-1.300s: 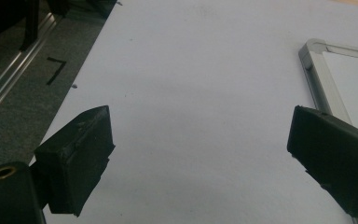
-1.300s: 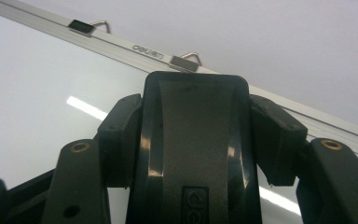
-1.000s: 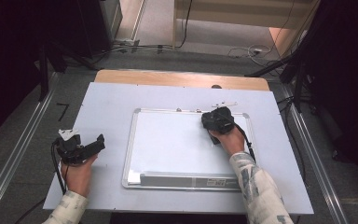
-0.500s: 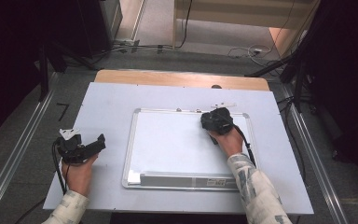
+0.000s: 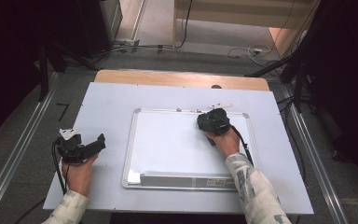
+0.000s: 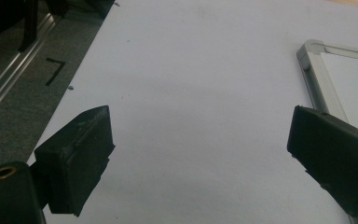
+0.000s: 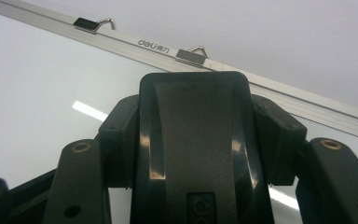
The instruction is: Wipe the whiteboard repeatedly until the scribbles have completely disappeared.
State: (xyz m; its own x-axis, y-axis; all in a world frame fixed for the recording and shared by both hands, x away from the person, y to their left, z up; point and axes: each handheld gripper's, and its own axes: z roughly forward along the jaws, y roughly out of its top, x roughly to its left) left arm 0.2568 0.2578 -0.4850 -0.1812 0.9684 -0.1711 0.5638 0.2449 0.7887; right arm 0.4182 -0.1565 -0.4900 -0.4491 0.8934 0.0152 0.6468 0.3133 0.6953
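A white whiteboard (image 5: 177,144) with a silver frame lies flat on the pale table (image 5: 112,102). My right gripper (image 5: 213,122) rests on the board's upper right part, near its top edge. In the right gripper view the right gripper (image 7: 196,135) is shut on a glossy black eraser (image 7: 193,116), with the board's surface (image 7: 37,79) below it. My left gripper (image 5: 98,142) sits on the bare table left of the board. Seen from the left gripper view, that gripper (image 6: 200,140) stands wide open with nothing between its jaws, and the board's corner (image 6: 317,70) lies to the right.
Two metal hanging hooks (image 7: 191,53) stick out of the board's top frame. A grey pen tray (image 5: 182,179) runs along the board's near edge. Metal rails (image 5: 18,149) border the table on both sides, and a wooden strip (image 5: 182,79) lies at its far edge.
My right gripper has slid the eraser a little to the left on the board. The left gripper has stayed where it was.
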